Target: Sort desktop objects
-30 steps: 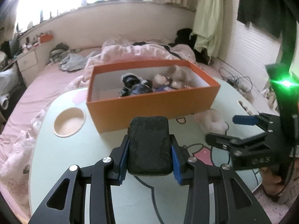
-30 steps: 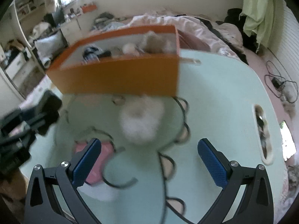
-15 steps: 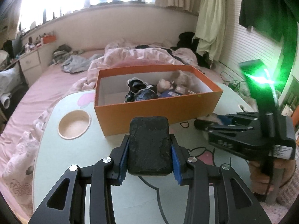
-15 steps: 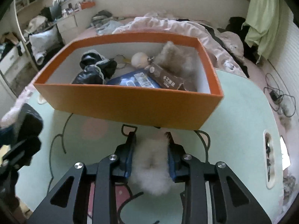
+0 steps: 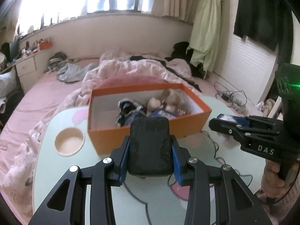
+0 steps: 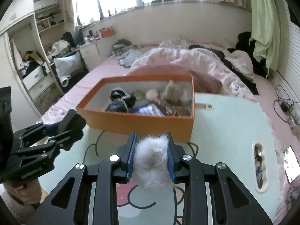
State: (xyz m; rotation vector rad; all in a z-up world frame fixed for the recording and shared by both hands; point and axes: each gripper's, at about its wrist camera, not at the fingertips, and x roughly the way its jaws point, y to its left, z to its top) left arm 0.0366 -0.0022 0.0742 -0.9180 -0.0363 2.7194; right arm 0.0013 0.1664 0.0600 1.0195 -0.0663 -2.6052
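A white fluffy pompom (image 6: 152, 161) sits squeezed between the blue pads (image 6: 131, 154) of the right hand-held gripper (image 6: 151, 159), clear of the pale green tabletop (image 6: 228, 131) and just in front of the near wall of the orange box (image 6: 146, 125). The jaws of this hand-held gripper have just been closing, and the pompom is clamped between them, its fur bulging out above and below the pads. In the left wrist view the same pompom (image 5: 227, 117) shows as a white tuft at the tip of the right hand-held gripper (image 5: 223, 121), to the right of the box.

The left hand-held gripper (image 5: 150, 148) is closed on a black rounded pouch (image 5: 150, 146), which stands upright between its blue pads, above the tabletop and in front of the box.

The orange box (image 5: 148, 140) is open-topped with a white inside; it holds dark bundled items (image 6: 121, 101), a blue packet (image 6: 146, 109) and some tan furry things (image 6: 174, 93). Left of the box, a round tan cup recess (image 5: 69, 143) is set into the tabletop. Beyond the tabletop lies a bed with pink bedding (image 5: 131, 67).
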